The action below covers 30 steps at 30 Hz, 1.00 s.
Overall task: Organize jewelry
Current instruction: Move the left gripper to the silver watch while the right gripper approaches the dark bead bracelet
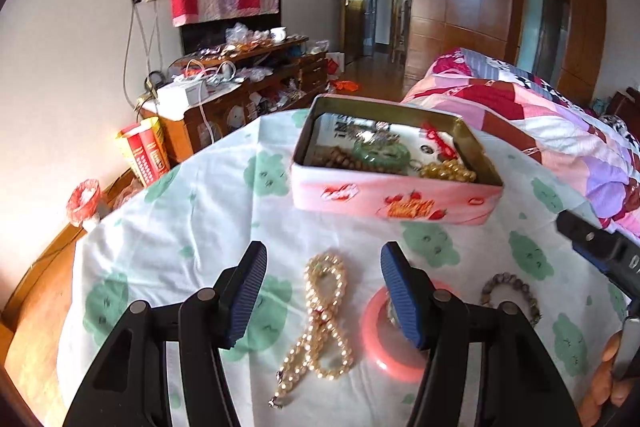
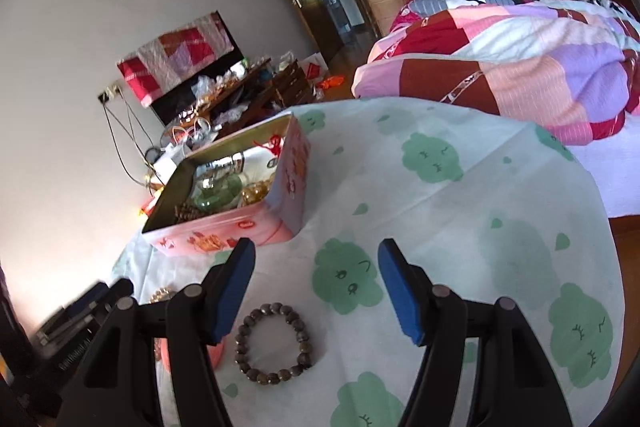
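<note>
A pink tin box (image 1: pixel 396 205) stands open on the table, holding several pieces of jewelry; it also shows in the right wrist view (image 2: pixel 224 235). My left gripper (image 1: pixel 324 267) is open above a gold bead necklace (image 1: pixel 322 319) lying twisted on the cloth. A pink bangle (image 1: pixel 384 355) lies beside it, partly under the right finger. A dark bead bracelet (image 1: pixel 512 297) lies further right; in the right wrist view this bracelet (image 2: pixel 273 343) lies below my open right gripper (image 2: pixel 316 259), nearer its left finger.
The table wears a white cloth with green prints (image 2: pixel 440 195). A bed with a patchwork quilt (image 2: pixel 520 67) lies beyond on the right. A cluttered wooden cabinet (image 1: pixel 240 87) stands by the far wall. The right gripper's body (image 1: pixel 600 251) shows at the right edge.
</note>
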Motion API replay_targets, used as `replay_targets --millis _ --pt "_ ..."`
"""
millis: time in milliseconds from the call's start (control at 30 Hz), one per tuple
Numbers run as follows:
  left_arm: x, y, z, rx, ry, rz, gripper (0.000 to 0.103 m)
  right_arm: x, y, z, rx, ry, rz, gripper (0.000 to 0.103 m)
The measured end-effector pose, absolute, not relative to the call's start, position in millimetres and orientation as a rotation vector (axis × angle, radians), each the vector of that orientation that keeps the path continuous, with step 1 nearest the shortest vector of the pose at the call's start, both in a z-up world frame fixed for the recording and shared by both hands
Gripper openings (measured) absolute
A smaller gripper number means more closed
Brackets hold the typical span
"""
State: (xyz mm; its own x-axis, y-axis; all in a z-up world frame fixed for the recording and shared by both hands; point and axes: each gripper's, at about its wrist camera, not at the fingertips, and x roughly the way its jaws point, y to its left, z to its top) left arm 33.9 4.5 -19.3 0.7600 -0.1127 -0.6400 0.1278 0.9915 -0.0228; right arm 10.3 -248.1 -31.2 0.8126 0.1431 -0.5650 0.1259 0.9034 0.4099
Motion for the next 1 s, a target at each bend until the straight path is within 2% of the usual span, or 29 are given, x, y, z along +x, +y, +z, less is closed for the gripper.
replay_targets --millis 633,1000 --pt "23.1 11.6 -22.4 0.003 0.693 -0.052 0.060 6.4 -263.3 -39.1 0.560 0.629 0.010 0.068" --pt "12.1 18.2 -19.6 -0.006 0.687 -0.073 0.060 1.1 -230.0 -27.1 0.338 0.672 -0.008 0.068"
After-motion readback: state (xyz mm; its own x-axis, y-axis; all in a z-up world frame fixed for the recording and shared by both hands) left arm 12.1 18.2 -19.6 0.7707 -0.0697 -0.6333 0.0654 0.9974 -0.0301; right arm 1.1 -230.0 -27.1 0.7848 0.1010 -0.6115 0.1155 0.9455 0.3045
